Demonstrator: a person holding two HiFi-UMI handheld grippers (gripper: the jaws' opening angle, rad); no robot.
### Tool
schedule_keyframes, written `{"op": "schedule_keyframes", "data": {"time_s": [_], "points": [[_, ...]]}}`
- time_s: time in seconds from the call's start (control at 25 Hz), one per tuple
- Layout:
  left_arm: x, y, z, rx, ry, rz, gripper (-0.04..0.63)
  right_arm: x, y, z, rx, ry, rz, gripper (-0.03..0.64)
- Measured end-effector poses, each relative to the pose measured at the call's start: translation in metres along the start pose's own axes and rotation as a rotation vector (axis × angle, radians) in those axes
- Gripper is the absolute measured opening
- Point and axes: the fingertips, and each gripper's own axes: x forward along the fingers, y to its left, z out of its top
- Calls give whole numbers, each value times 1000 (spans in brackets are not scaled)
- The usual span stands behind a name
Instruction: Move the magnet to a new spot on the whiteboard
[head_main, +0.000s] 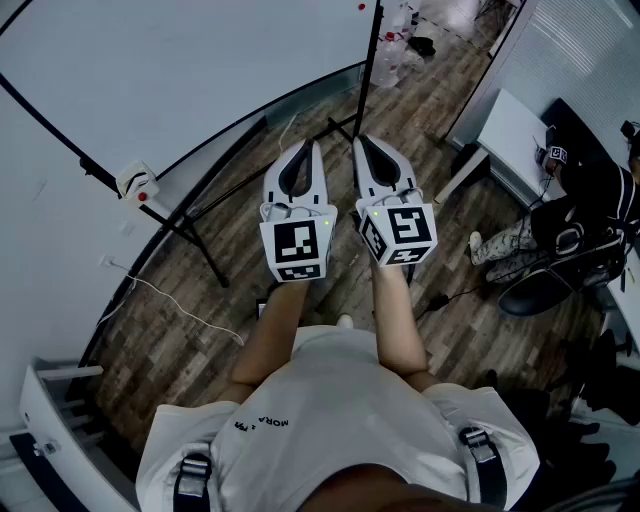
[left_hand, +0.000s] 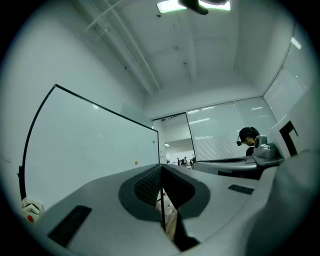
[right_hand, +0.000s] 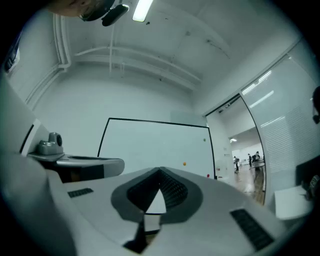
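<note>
Facing glossy rectangular whiteboard; small round orange magnet stuck on.

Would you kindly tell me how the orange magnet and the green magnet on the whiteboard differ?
The orange magnet is orange, the green magnet green. The green magnet sits higher on the whiteboard than the orange magnet. In the right gripper view the green magnet is nearer the board's right edge, the orange magnet further in. Both are small round dots stuck to the board.
</note>
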Motion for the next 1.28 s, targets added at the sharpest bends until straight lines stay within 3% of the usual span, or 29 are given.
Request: {"op": "schedule_keyframes", "data": {"time_s": [0.36, 0.52, 0.88, 1.28], "points": [[8, -12, -6, 11, 20, 18, 3, -4, -17, -2, 13, -3, 5, 14], [14, -23, -11, 19, 30, 31, 3, -9, -28, -1, -38, -7, -6, 14], [17, -58, -30, 31, 52, 93, 3, -24, -64, -16, 28, -7, 60, 14], [50, -62, -60, 16, 83, 78, 3, 1, -82, -35, 27, -3, 88, 12]]}}
